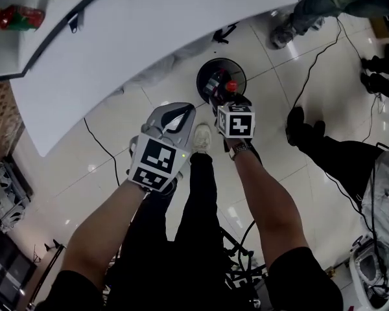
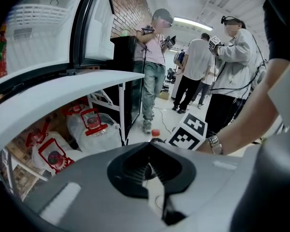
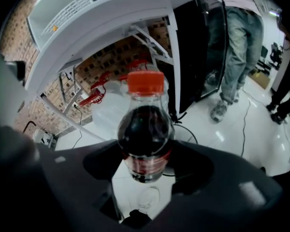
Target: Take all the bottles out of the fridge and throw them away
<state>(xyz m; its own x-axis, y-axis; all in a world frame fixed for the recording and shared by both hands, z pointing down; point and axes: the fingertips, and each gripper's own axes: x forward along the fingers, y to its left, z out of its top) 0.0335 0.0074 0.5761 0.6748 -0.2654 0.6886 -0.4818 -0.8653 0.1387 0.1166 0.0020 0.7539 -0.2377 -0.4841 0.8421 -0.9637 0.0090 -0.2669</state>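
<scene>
At far left, one red-labelled bottle [image 1: 16,17] lies on a shelf of the fridge [image 1: 6,57], behind its open white door [image 1: 117,37], so the task is judged unfinished. The left gripper [image 2: 149,146] has its jaws drawn together with nothing between them, and it hangs beside the person's leg. Just right of it, the right gripper [image 3: 145,178] stands wide and is clamped on the body of a dark cola bottle [image 3: 146,134] with an orange cap, over the round black bin [image 1: 202,76].

The bin's mouth looks small, so a release slightly off centre could send the bottle off the rim onto the glossy tiles. There it could roll toward the floor cables [image 1: 311,63] and the bystanders' shoes [image 1: 282,34] at right. The smooth round bottle might also slip early.
</scene>
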